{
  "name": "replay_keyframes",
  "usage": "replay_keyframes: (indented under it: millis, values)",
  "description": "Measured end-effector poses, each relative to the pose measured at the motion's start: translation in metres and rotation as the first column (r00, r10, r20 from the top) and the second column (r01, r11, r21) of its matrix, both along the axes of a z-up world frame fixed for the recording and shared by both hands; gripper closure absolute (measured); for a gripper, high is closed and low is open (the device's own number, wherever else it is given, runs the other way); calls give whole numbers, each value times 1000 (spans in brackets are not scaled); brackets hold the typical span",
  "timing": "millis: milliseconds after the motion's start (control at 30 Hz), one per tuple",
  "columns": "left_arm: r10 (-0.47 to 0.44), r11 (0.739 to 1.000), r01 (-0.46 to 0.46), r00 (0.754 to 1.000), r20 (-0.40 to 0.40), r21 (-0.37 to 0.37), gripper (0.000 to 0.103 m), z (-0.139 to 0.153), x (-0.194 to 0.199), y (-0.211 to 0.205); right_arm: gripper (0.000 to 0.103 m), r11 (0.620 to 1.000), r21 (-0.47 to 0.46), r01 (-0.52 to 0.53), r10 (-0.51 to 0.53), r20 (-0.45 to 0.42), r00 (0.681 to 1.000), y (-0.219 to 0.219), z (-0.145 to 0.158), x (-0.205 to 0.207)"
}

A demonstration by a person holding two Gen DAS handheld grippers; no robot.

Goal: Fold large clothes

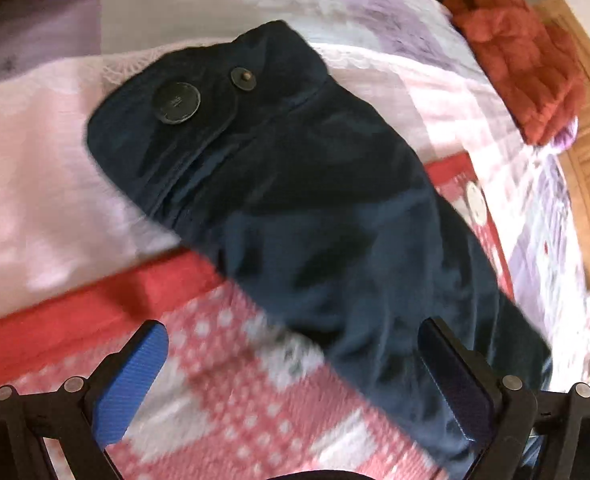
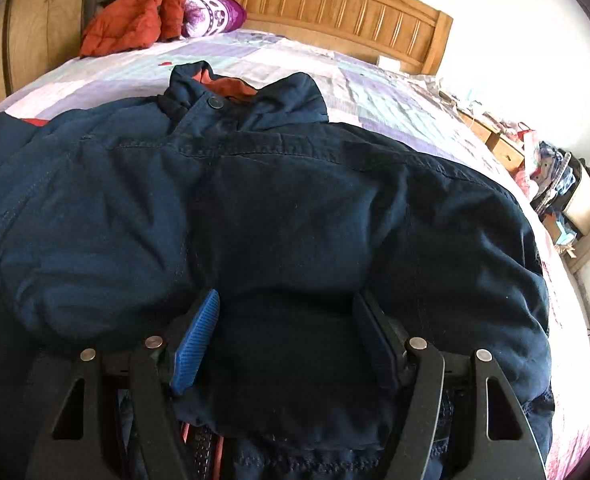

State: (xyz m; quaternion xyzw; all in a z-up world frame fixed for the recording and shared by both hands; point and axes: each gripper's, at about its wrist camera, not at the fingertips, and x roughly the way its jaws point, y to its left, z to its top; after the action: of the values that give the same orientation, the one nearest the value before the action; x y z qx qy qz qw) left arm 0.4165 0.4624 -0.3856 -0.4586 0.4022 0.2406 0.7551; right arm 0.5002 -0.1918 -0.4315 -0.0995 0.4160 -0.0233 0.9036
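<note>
Fingers of the left gripper (image 1: 291,384) stand wide apart with nothing pinched; one blue ribbed pad (image 1: 131,388) hangs over a pink-and-white dotted blanket with a red border (image 1: 223,392), the other dark pad sits over the edge of a navy cotton sleeve with two dark round snap buttons at the cuff (image 1: 295,208). Left view is motion-blurred. The sleeve lies stretched diagonally across the bed, cuff end far from the gripper, partly on the blanket, partly on a pastel lilac-and-white patchwork bedsheet (image 1: 375,12).

Right gripper (image 2: 287,344) fingers are parted too, not squeezing; a soft hump of the navy blue padded jacket with an orange lining (image 2: 275,200) bulges between the pads, whether they touch it is unclear. The jacket lies spread flat on the bed, collar pointing toward the carved wooden headboard (image 2: 327,4), one snap at the collar visible, orange lining showing at the neck.

A crumpled rust-orange quilted garment (image 2: 131,24) sits at the head of the bed, just beside a purple-and-white patterned pillow (image 2: 215,12). Cluttered wooden bedside furniture (image 2: 507,148) stands next to the bed.
</note>
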Motion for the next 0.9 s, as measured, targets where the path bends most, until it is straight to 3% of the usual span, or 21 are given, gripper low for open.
replay_keyframes:
  millis: [100, 233, 267, 367, 400, 533, 700, 800, 900]
  values:
    - [74, 996, -74, 997, -2, -53, 1, -9, 14, 18, 30, 1000, -2, -1, 1, 1, 1000, 0, -1, 2]
    - [139, 988, -133, 986, 89, -76, 4, -3, 22, 32, 30, 1000, -6, -1, 1, 6, 1000, 0, -2, 0]
    - [140, 988, -131, 983, 116, -77, 13, -2, 24, 32, 30, 1000, -8, 0, 0, 7, 1000, 1, -2, 1]
    - [108, 994, -107, 988, 107, -20, 78, 2, 32, 27, 30, 1000, -11, -1, 1, 10, 1000, 1, -2, 0]
    - [103, 995, -101, 986, 131, -22, 87, 3, 33, 27, 30, 1000, -12, -1, 1, 10, 1000, 1, -2, -1]
    - [26, 994, -39, 992, 125, 100, 94, 26, 40, 15, 30, 1000, -8, -1, 1, 10, 1000, 1, -2, 0]
    - [-53, 969, 21, 991, 126, 245, 95, 72, 47, -7, 30, 1000, -11, 0, 0, 9, 1000, 2, -2, 0]
    - [-125, 954, 71, 977, 172, 291, 96, 107, 49, -26, 30, 1000, -13, -1, 1, 7, 1000, 2, -2, 0]
    - [-236, 918, 147, 950, 207, 369, 96, 153, 58, -59, 30, 1000, -10, -3, 3, 3, 1000, 1, -2, 0]
